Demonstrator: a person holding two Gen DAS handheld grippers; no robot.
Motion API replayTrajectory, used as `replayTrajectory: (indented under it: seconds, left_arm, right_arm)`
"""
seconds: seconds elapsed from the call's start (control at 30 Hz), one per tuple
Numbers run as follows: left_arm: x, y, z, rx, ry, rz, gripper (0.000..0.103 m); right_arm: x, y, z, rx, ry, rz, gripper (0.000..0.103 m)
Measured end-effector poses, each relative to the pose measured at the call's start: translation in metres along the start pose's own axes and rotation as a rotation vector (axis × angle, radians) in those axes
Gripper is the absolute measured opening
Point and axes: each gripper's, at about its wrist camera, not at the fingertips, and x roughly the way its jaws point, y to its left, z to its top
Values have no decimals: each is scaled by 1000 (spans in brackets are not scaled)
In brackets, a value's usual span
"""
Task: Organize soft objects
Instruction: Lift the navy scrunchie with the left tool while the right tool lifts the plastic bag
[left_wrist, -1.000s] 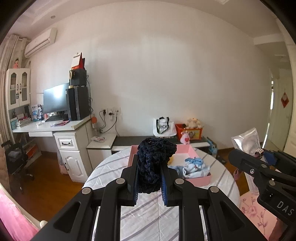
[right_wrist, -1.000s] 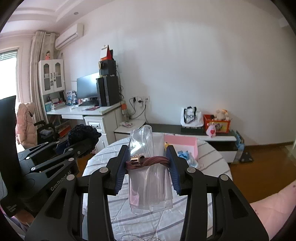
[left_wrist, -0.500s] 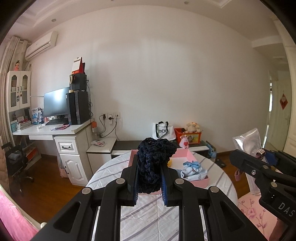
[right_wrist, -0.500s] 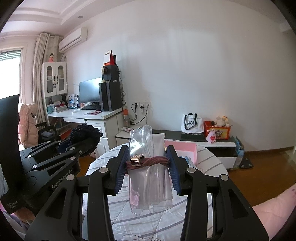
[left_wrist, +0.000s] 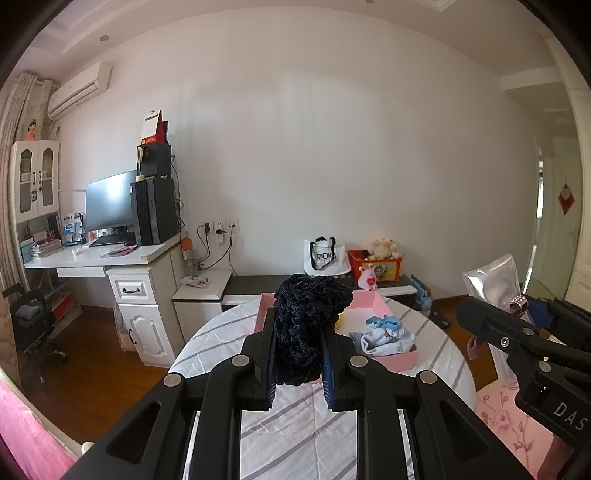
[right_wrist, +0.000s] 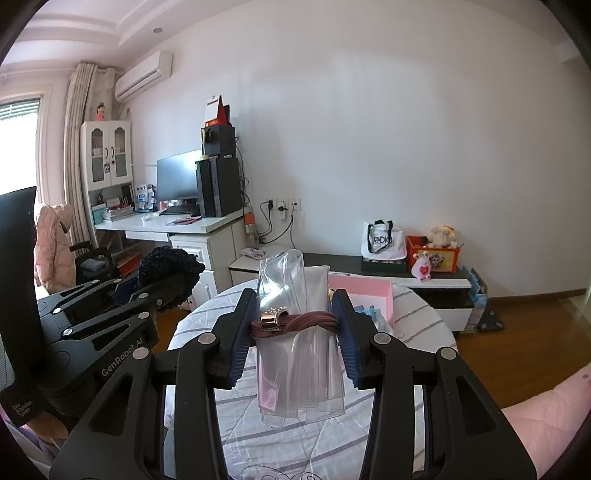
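pink tray (left_wrist: 395, 360) front hidden, bag lettering (left_wrist: 325, 256) unreadable

White wall (left_wrist: 332, 147), wooden floor (left_wrist: 96, 354), white desk (left_wrist: 99, 258) with monitor (left_wrist: 109, 201), daylit window (right_wrist: 18, 118).

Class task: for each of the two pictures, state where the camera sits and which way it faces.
Left wrist: on the left gripper, facing over the round table to the wall; its fingers clamp a dark knitted item; right gripper at right.
Right wrist: on the right gripper, same direction; it clamps a clear pouch.
Shared: pink box, desk.
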Motion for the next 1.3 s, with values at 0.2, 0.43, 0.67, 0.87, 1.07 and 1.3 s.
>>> replayTrajectory:
  seconds: [0.2,0.43,0.67,0.87,1.07,1.3]
  left_arm:
    - [2,-2,3,2,9,0,16]
    - [12,1,5,4,30,-1,16]
    - [35,-2,8,17,81,-10,16]
    - [64,-3,16,26,141,-18,16]
    - [109,-5,28,29,214,-20,16]
    - [176,-7,45,19,304,-9,16]
  right_arm:
    - [2,1,-1,1,8,-4,39]
    - [9,-1,-2,7,29,-8,39]
    - [31,-6,-7,28,85,-8,39]
    - [56,-17,-15,53,141,-7,39]
    - [86,-30,-25,80,204,-12,39]
    - [129,-42,-34,107,284,-18,39]
